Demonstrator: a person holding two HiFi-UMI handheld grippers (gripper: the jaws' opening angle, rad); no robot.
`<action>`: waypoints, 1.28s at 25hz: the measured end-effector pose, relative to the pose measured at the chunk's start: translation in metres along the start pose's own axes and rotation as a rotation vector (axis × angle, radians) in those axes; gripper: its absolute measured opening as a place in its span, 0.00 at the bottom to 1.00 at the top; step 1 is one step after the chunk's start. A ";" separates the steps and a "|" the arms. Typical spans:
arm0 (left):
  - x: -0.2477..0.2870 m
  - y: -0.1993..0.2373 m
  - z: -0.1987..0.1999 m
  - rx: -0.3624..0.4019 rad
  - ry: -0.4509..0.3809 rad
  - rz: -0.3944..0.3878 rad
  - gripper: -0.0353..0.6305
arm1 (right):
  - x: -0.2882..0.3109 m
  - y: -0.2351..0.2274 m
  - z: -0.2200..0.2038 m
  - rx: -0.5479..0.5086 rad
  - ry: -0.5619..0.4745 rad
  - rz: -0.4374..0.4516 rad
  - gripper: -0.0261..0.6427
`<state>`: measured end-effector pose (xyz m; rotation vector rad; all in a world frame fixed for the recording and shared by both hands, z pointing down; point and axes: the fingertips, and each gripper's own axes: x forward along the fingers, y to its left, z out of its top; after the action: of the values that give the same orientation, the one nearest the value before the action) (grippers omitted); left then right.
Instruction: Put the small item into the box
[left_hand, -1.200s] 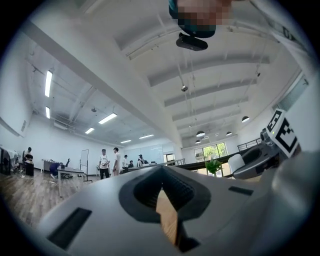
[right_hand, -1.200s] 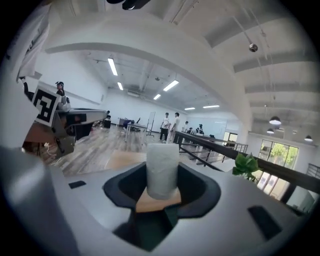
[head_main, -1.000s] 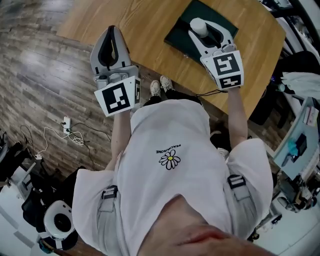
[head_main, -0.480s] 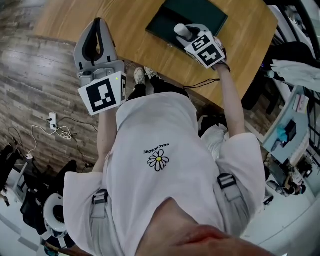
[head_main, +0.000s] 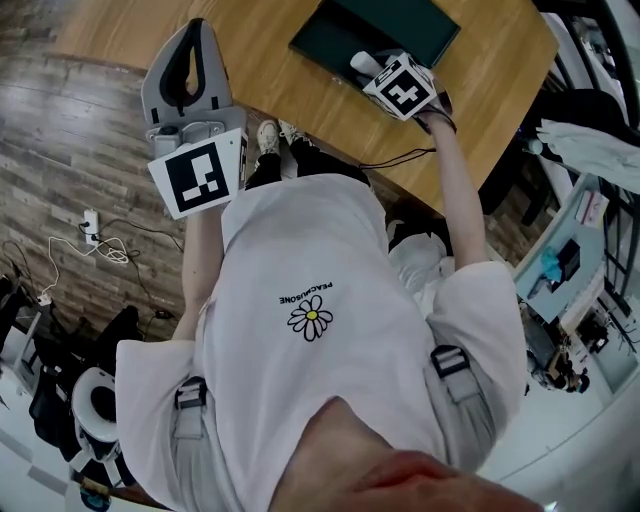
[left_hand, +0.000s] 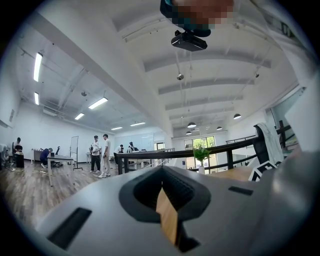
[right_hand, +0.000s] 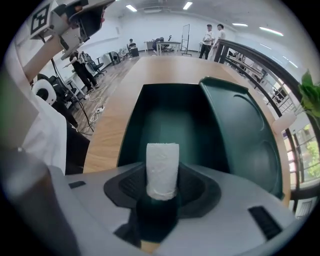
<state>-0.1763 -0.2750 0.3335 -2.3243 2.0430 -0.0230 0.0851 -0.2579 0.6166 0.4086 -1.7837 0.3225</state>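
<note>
A small white roll (right_hand: 162, 169) stands upright between the jaws of my right gripper (right_hand: 161, 192), which is shut on it. The roll hangs over the near rim of the open dark green box (right_hand: 170, 122), whose lid (right_hand: 245, 135) lies open to the right. In the head view my right gripper (head_main: 372, 70) holds the roll (head_main: 362, 62) at the near edge of the box (head_main: 400, 25). My left gripper (head_main: 192, 45) is raised off the table's left side, shut and empty. The left gripper view shows its jaws (left_hand: 165, 200) closed, pointing out into the room.
The box sits on a wooden table (head_main: 280, 60), with bare wood to its left. A thin black cable (head_main: 395, 160) runs along the table's near edge. Loose white cables (head_main: 100, 248) lie on the floor at left. Equipment clutter (head_main: 570, 270) stands to the right.
My right gripper has tilted and moved forward with the roll to the box's near rim. The left gripper stays raised and shut.
</note>
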 end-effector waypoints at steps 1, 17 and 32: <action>0.001 0.000 -0.001 -0.001 0.002 -0.001 0.08 | 0.001 0.000 -0.001 -0.003 0.011 -0.001 0.31; 0.001 0.003 -0.001 -0.011 0.006 0.005 0.08 | 0.007 0.004 0.007 0.008 0.000 -0.032 0.33; -0.002 -0.009 0.020 0.003 -0.049 -0.015 0.08 | -0.094 -0.014 0.083 0.118 -0.431 -0.147 0.29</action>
<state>-0.1664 -0.2709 0.3137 -2.3149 2.0011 0.0306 0.0395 -0.2962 0.5049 0.7329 -2.1440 0.2488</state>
